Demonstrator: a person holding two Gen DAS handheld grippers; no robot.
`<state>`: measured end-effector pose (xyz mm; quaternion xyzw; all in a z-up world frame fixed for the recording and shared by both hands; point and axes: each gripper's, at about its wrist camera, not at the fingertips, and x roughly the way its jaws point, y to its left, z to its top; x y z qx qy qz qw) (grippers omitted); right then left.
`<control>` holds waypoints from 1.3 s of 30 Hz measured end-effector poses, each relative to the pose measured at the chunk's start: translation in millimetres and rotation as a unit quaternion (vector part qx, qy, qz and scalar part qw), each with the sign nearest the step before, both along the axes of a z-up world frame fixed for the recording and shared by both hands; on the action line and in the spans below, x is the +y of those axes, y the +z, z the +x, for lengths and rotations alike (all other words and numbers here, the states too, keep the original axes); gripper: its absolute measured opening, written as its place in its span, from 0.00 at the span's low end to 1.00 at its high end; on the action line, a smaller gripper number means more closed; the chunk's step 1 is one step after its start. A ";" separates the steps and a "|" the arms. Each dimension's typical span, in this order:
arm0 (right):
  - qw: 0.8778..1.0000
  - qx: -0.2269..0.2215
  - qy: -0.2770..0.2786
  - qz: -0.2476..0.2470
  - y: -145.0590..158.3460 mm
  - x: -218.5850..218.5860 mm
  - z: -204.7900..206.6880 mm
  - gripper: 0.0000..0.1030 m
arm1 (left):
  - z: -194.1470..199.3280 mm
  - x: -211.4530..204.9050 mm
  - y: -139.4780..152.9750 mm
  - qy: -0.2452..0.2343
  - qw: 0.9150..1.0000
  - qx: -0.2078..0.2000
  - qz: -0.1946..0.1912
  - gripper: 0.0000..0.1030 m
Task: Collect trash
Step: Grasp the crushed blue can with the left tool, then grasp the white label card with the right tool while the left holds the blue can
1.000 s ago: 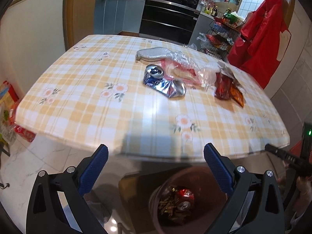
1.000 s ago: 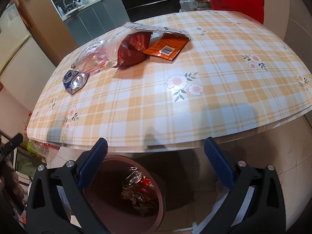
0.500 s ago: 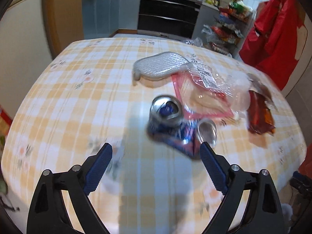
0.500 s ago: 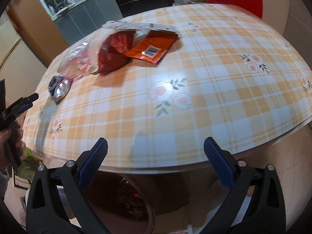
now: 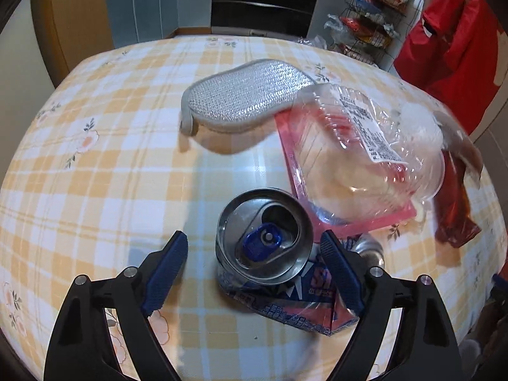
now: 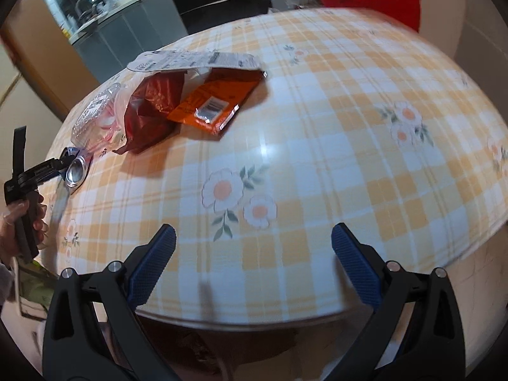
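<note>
A crushed blue can (image 5: 266,250) lies on the checked tablecloth (image 5: 95,174). My left gripper (image 5: 254,273) is open, its fingers on either side of the can's top end. Behind the can lie a clear plastic food pack (image 5: 358,155) on a pink bag, a silver mesh pad (image 5: 247,95) and a dark red wrapper (image 5: 454,206). In the right wrist view my right gripper (image 6: 254,266) is open and empty above the table's near edge. The dark red wrapper (image 6: 152,111), an orange wrapper (image 6: 216,101) and a white printed strip (image 6: 190,60) lie far left. The can (image 6: 76,171) shows at the left gripper's tip.
A hand holds the left gripper (image 6: 28,184) at the left edge of the right wrist view. A dark bin rim (image 6: 222,349) shows under the table's near edge. Kitchen cabinets, a wire rack (image 5: 365,22) and red cloth (image 5: 460,47) stand behind the table.
My left gripper has moved from over the floor bin up and across the table to straddle the can. My right gripper has moved forward over the table edge; the bin has dropped mostly out of view.
</note>
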<state>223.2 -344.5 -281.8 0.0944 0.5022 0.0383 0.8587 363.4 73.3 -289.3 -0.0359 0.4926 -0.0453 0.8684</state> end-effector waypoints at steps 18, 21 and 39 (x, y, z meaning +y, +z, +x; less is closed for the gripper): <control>0.948 -0.077 0.170 -0.257 15.9 94.8 151.7 0.65 | -84.9 40.9 44.4 0.031 0.996 -0.040 -0.070 0.51; 0.940 -0.072 0.183 -0.280 10.9 109.4 169.8 0.62 | -109.5 40.1 56.6 0.036 0.995 -0.060 -0.074 0.51; 0.975 -0.175 0.102 -0.088 125.7 47.1 98.4 0.17 | -199.7 20.9 95.4 0.039 0.980 -0.116 -0.158 0.51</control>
